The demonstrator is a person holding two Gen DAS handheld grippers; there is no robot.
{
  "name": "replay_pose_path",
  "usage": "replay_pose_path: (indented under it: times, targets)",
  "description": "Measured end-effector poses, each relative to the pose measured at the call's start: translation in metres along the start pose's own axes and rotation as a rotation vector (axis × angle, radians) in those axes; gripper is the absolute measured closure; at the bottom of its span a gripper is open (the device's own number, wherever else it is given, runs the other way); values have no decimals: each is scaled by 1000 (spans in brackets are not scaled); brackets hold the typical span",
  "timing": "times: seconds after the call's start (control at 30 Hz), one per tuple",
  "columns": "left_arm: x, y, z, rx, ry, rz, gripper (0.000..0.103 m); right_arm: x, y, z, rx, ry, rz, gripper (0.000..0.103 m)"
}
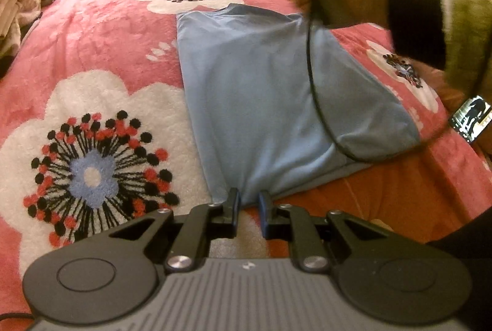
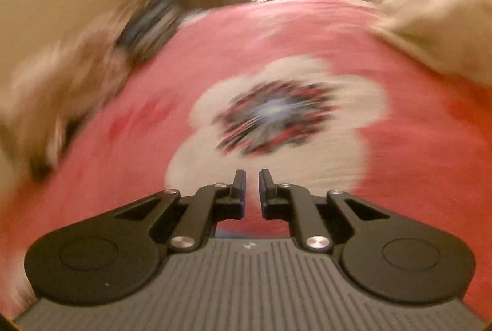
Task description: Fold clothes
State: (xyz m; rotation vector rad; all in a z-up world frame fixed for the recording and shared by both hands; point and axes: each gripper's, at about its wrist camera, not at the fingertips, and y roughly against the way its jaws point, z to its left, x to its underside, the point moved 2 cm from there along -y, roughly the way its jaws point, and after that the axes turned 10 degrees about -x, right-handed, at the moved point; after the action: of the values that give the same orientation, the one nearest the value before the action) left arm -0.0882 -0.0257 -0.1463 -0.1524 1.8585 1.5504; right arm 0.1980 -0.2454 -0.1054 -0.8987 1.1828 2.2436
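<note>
Already half folded, blue shirt (image 1: 261, 91) lay flat on flowered bed (image 1: 92, 33), hem pinched in left hand-held gripper (image 1: 249, 202); right hand-held gripper (image 2: 252, 180) nearly closed, empty. Soft, light, best held by edges.

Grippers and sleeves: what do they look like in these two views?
Both the left gripper and right gripper have black linkage fingers with silver rivets, round black side discs and a ribbed grey body with a small logo. A black cable trails from the right one. The sleeve is fuzzy green over a black cuff.
</note>
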Motion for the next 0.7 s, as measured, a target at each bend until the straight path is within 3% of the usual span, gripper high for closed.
replay_pose_path:
  times: [0.07,0.13,0.23,0.3,0.37,0.47,0.57,0.7]
  targets:
    - [0,1,0,3,-7,0,88,0,30,-4,-27,27,-1,94]
    - [0,1,0,5,-21,0,88,13,48,3,-94,87,69,94]
    - [0,2,-1,3,-35,4,88,37,40,15,-165,173,200,94]
    - [0,2,-2,-5,-32,7,88,46,26,8,-126,185,244,97]
    - [1,3,-3,-13,-31,13,88,39,19,-17,-25,116,194,101]
    - [-1,5,-4,-16,-38,38,88,18,42,-68,118,-102,22,94]
    - [-4,14,0,-10,-58,47,87,7,99,-76,91,-96,-75,94]
    - [-12,30,12,16,-45,4,85,5,180,-45,-12,72,-110,94]
